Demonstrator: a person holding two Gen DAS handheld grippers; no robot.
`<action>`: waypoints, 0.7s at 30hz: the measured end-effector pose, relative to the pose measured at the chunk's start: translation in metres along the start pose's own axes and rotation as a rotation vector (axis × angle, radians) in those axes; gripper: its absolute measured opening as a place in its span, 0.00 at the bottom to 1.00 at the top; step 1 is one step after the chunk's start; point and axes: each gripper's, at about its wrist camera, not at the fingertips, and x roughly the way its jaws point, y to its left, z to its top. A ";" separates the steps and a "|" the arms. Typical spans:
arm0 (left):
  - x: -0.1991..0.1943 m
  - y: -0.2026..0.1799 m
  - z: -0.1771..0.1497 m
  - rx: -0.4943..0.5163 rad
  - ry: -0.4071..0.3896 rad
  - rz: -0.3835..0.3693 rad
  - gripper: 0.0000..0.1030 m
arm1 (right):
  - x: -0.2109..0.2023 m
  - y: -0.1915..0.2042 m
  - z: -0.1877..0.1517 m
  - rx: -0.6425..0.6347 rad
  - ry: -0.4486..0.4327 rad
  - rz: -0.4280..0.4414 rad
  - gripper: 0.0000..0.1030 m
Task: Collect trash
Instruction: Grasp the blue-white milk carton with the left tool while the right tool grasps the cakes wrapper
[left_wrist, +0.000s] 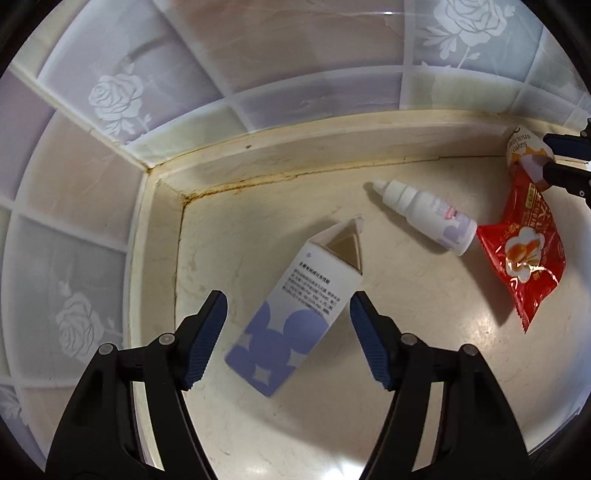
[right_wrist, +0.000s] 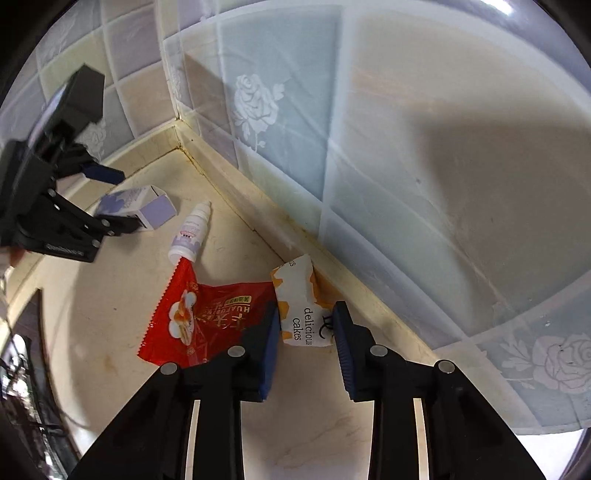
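Lilac-and-white carton (left_wrist: 295, 314) lies near the left corner, long axis running away between the wide-open, empty left gripper (left_wrist: 288, 306); bottle (left_wrist: 424, 214) and red packet (left_wrist: 524, 254) follow, then the right gripper (right_wrist: 306, 325) pinching the cake wrapper (right_wrist: 301, 306) by the far wall.

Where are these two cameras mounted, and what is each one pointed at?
Left wrist view: rides the left gripper, looking down past open jaws at the purple-and-white carton.
Right wrist view: rides the right gripper, jaws around the cake wrapper by the wall.
Both show the dropper bottle, red packet and each other's gripper.
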 end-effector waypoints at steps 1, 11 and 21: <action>0.002 0.000 0.001 -0.002 0.001 -0.014 0.62 | 0.001 -0.001 -0.001 0.003 0.001 0.004 0.28; 0.013 -0.014 -0.003 0.004 0.059 -0.053 0.30 | 0.006 0.013 -0.002 -0.036 0.007 0.008 0.35; -0.027 -0.008 -0.011 -0.173 0.095 -0.048 0.30 | -0.006 0.010 -0.008 -0.006 -0.008 0.100 0.27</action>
